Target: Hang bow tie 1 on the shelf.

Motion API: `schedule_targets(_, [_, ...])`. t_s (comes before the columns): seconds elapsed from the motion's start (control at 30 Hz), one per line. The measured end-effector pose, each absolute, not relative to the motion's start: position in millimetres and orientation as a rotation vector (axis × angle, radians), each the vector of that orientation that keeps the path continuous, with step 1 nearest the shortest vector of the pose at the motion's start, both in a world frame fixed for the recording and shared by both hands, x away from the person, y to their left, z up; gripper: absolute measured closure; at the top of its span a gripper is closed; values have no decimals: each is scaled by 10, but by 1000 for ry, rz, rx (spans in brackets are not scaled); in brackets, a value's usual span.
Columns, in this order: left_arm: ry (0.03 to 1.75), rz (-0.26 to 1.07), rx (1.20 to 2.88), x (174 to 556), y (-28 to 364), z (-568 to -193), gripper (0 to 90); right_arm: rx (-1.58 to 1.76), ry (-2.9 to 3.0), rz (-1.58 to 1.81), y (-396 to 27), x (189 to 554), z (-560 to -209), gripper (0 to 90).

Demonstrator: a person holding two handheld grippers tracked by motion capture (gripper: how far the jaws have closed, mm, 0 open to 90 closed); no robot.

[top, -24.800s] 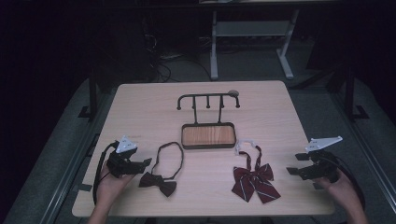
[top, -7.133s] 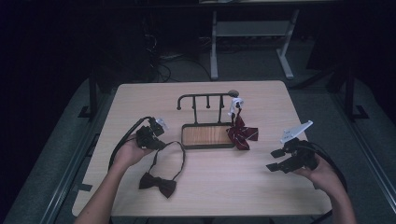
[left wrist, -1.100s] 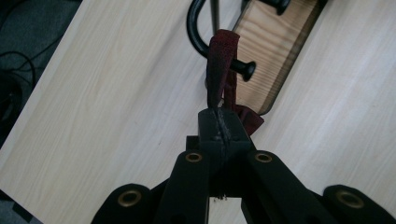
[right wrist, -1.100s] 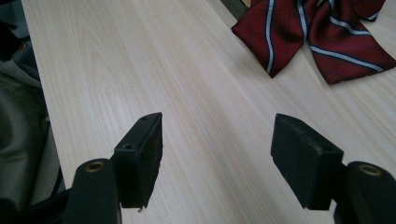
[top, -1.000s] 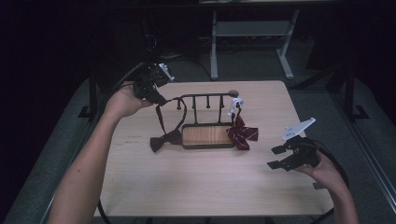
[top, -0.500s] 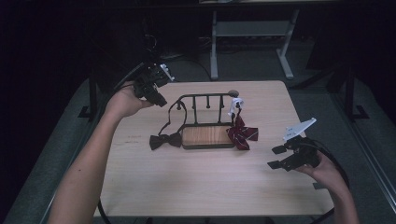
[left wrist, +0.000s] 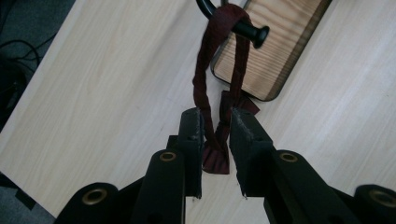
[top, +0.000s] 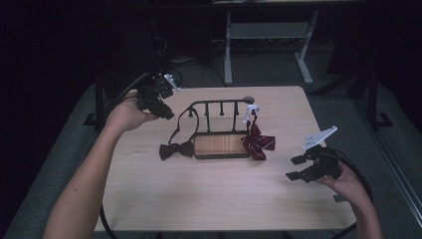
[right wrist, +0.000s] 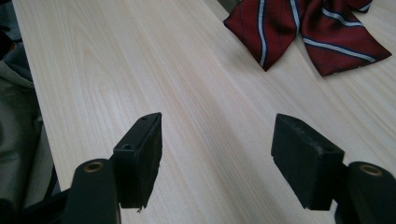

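Right gripper low over the near right of the worktop, fingers wide apart, nothing between them. Striped red bow tie hangs at the rack's right end, resting against the wooden base. Dark bow tie lies on the worktop left of the base, its strap looped over the rack's left peg. Left gripper farther back at the left; fingers have just been opening, strap between them, slightly parted.
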State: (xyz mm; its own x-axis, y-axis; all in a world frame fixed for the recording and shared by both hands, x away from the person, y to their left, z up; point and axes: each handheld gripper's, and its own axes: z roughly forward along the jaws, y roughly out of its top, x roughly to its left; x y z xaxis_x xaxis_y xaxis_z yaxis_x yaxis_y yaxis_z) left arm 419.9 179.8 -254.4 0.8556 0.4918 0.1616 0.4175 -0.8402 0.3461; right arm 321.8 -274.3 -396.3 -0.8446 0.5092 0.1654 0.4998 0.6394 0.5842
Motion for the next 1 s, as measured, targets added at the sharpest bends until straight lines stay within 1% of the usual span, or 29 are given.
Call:
schedule_targets(0.17, [675, 341, 2749, 4147, 1820, -2612, 745, 881, 2823, 1004, -2750, 3210, -3954, 329])
schedule_targets(0.6, [659, 320, 2727, 3996, 1944, -2737, 724, 895, 2817, 993, -2760, 3209, -3964, 324])
schedule_targets(0.7, [659, 332, 2737, 3959, 1970, -2771, 716, 899, 2815, 990, -2758, 3209, -3958, 323])
schedule_targets(1.0, [654, 316, 2697, 3832, 2055, -2882, 696, 909, 2803, 983, -2774, 3200, -3952, 314])
